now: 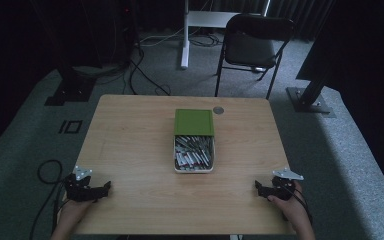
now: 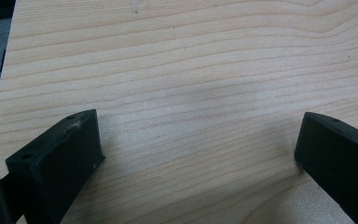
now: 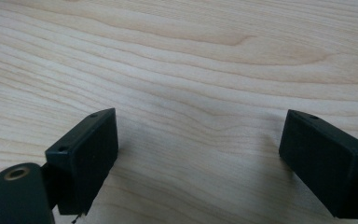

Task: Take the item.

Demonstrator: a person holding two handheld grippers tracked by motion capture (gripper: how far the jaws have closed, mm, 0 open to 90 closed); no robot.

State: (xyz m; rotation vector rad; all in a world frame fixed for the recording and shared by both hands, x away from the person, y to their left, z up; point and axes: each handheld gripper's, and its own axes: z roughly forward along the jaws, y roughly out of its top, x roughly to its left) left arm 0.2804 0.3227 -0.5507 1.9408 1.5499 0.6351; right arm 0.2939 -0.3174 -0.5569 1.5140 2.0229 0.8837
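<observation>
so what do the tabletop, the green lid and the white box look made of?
Table: pale wood or wood-look laminate, matte; wavy grain shows, which of the two I can't tell.
Green lid: flat, uniform matte green, likely plastic or card.
White box: smooth white wall with rounded corners, probably plastic.

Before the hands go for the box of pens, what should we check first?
1. Left gripper open, nothing between its jaws: ok.
2. Right gripper open, nothing between its jaws: ok.
3. Green lid slid back, white box uncovered: ok.
4. Pens lying loose enough to pinch one: cannot tell.
5. Bare table between each gripper and the box: ok.
</observation>
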